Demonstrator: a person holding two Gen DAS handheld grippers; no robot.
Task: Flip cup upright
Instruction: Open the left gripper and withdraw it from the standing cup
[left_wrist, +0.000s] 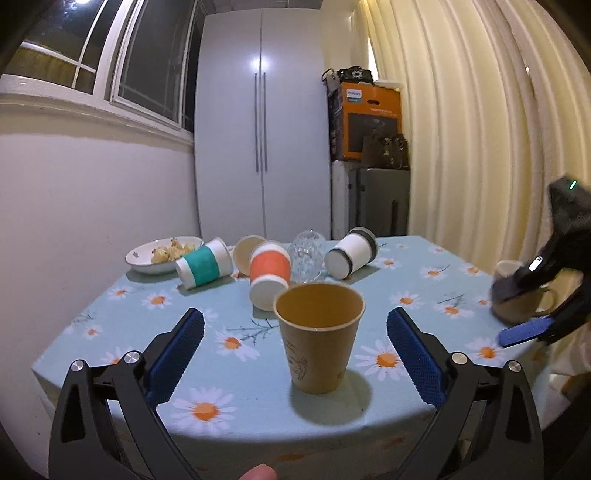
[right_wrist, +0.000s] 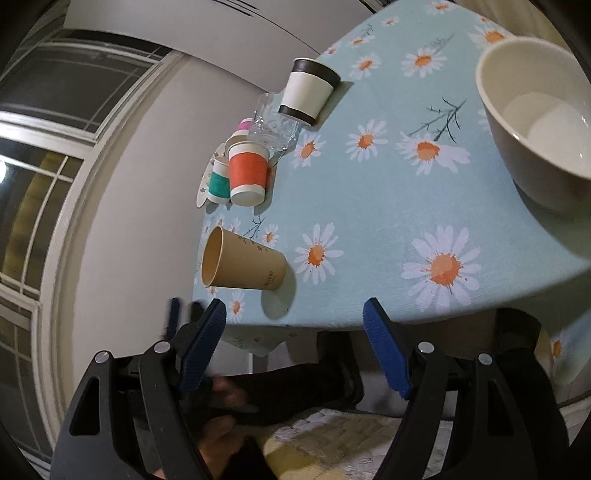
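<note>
Blue pads of the left tool (left_wrist: 295, 332) are seen spread wide, released, on either side of the brown paper cup (left_wrist: 319, 338), which stands upright near the front edge of the surface (left_wrist: 406, 402) and is touched by neither pad. The right tool (right_wrist: 294, 326) is likewise released, held off the edge beside the mug (right_wrist: 539, 122). The cup appears light, so it could be knocked over or pushed off the near edge if a pad is swung into it on withdrawal. Tipped cups behind, such as the orange-banded cup (left_wrist: 269, 274), could be set rolling by a careless reach.
</note>
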